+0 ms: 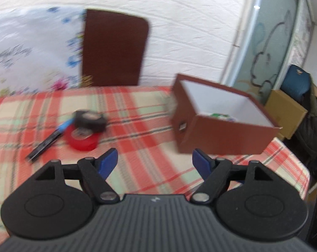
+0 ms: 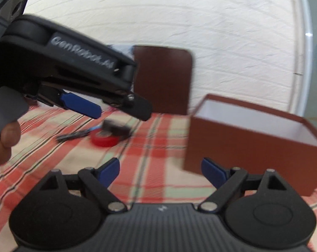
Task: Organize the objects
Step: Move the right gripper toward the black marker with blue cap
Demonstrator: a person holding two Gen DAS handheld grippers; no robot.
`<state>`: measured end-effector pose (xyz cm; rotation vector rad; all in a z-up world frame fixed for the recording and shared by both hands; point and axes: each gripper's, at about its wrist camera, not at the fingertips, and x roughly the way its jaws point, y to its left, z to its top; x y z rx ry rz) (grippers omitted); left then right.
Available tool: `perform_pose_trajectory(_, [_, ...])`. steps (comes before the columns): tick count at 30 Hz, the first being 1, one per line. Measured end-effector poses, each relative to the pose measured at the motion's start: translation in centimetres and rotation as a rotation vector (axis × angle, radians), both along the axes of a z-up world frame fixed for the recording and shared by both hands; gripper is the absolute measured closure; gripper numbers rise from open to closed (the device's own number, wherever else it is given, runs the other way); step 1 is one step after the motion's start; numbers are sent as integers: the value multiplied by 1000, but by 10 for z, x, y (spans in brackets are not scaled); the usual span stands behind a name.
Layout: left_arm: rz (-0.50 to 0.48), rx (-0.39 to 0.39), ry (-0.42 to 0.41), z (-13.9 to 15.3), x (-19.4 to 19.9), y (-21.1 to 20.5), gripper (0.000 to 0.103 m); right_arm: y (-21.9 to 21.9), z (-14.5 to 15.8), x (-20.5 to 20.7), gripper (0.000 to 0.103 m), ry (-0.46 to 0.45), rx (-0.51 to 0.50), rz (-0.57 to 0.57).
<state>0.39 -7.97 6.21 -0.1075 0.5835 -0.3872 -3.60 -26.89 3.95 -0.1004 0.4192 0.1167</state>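
My left gripper (image 1: 155, 163) spread, nothing between fingers. My right gripper (image 2: 160, 171) spread too, empty. Both over plaid cloth (image 1: 137, 147). Box (image 1: 219, 124) open, just beyond right fingers; something green-white inside, unclear. Left of box, well apart: red tape (image 1: 82, 138), black roll (image 1: 90, 119) resting on it, pen (image 1: 47, 140) touching tape's left side. Behind, left of box: brown lid (image 1: 114, 48) upright against white sheet (image 1: 179, 21).

Soft, even daylight is filling both views; motion blur is smearing everything, and fisheye distortion is bending the frame edges.
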Motion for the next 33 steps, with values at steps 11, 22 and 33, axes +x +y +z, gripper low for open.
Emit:
perform_pose_trajectory(11, [329,133,55,-52,-25,131,24,75,-33,17,15,191,-35,161])
perform_pose_trajectory(22, [399,138,26,-79,-38,175,16,112,-48,47,10,301,7,159])
perform_pose_trajectory(33, [374,4,-2,-83,-41,192,12,128,-47,89,9,305,93,121])
